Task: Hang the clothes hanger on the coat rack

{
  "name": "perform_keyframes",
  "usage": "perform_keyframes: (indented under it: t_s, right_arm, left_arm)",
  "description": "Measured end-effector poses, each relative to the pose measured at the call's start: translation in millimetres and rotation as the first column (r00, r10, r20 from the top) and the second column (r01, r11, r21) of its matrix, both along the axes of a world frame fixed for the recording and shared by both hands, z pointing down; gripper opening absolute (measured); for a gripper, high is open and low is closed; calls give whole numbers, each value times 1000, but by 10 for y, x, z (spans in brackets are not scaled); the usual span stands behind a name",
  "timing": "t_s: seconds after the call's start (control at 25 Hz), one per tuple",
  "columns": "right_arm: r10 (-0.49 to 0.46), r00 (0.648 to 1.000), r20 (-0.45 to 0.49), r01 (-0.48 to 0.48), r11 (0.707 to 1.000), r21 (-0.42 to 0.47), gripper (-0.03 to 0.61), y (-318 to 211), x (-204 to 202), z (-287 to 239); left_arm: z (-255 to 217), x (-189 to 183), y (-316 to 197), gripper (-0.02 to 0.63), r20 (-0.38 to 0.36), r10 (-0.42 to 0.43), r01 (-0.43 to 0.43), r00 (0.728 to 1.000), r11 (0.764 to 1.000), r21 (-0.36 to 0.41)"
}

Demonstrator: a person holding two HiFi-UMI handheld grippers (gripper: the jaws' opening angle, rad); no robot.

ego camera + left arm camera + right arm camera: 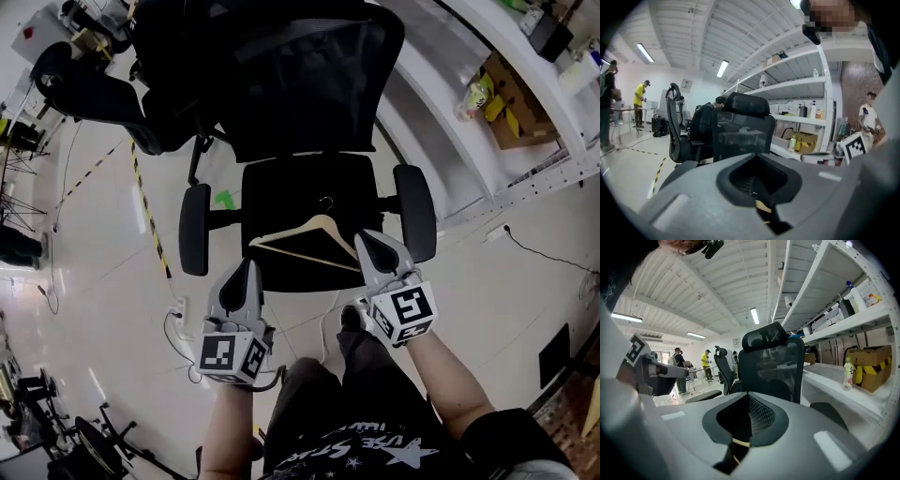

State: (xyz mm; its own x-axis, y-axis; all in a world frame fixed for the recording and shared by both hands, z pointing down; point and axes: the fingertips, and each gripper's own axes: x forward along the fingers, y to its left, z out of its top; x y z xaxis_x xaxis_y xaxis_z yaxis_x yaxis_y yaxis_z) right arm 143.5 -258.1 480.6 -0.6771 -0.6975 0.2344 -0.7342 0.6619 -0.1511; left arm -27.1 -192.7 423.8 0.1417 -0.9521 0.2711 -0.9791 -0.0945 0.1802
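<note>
1. The wooden clothes hanger [300,228] lies flat on the seat [291,183] of a black office chair.
2. The right gripper [367,242], jaws together, is at the hanger's right end, perhaps touching it. The left gripper [246,267], also closed and empty, is at the seat's front-left edge.
3. A glossy floor [103,291] with striped tape [145,202] lies below, and white shelving [450,122] stands to the right.

One hanger [314,234], two claws [247,267] [368,238], two office chairs [309,187] [98,94]

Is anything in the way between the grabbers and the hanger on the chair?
Nothing visible is in the way. The hanger lies flat on the chair seat, just ahead of the left gripper and the right gripper. The armrests stand off to the sides. The coat rack shows in no view.
</note>
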Motion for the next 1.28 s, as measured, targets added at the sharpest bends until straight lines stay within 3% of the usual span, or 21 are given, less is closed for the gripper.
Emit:
perform_keyframes:
  t_s: [0.24, 0.48, 0.88, 1.28]
  right_arm:
    - [65, 997, -39, -68, 995, -72, 6, -128, -22, 443]
    - [137, 981, -136, -158, 976, -153, 6, -221, -67, 1040]
    - [97, 959, -266, -180, 933, -311, 12, -249, -232, 2161]
    - [-51, 942, -331, -105, 894, -436, 162, -217, -403, 2951]
  left_arm:
    - [428, 61, -214, 5, 4, 76, -76, 997, 995, -64]
    - [1250, 103, -350, 5, -46, 188, -193, 981, 969, -152]
    - [2317, 171, -539, 5, -97, 252, -270, 963, 918, -292]
    - [2818, 219, -671, 5, -149, 260, -298, 954, 878, -374]
